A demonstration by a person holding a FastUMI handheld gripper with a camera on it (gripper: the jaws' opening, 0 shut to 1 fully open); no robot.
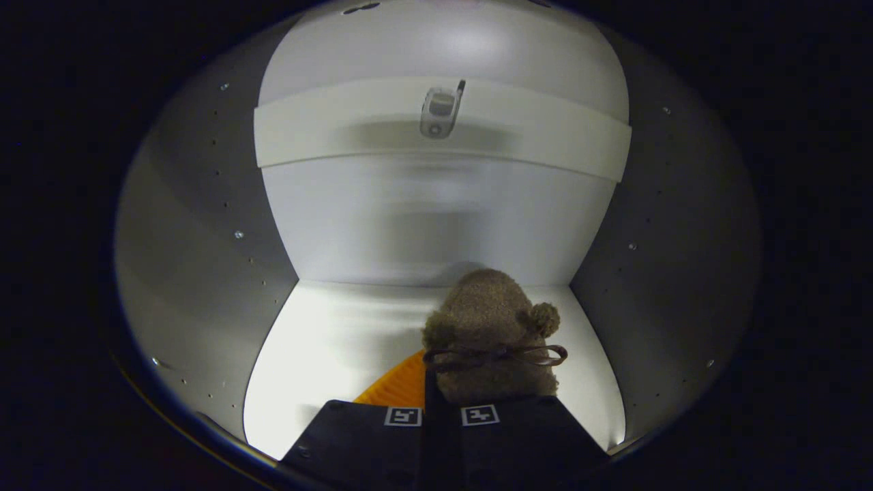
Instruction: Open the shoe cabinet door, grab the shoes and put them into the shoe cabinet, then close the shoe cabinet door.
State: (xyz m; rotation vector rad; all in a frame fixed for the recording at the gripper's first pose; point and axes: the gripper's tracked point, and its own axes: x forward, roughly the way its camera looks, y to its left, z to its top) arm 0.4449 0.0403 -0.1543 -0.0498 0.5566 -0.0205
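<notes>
- The gripper point(442, 409) is inside the shoe cabinet point(204, 225), its fingers drawn close together with only a narrow gap, clenched on a fuzzy brown shoe point(485, 327) with an orange sole point(401, 387).
- The shoe sits just ahead of the fingers, toe pointing toward the back wall point(436, 225), a dark lace bow point(498, 356) across its top and a small pompom point(543, 318) on its right side. The fingers hide whether the sole touches the cabinet floor point(341, 341).
- A shelf point(436, 129) crosses the cabinet above, with a small flip phone point(440, 110) resting on it.
- The step in hand looks like placing: the shoe is in the compartment but not yet released.
- To do it well, the shoe should be lowered until the sole lies flat on the floor, deep enough that the heel clears the door's swing.
- The fingers should part only once the shoe is supported, then back straight out so the lace does not snag.
- The door remains to be closed.
</notes>
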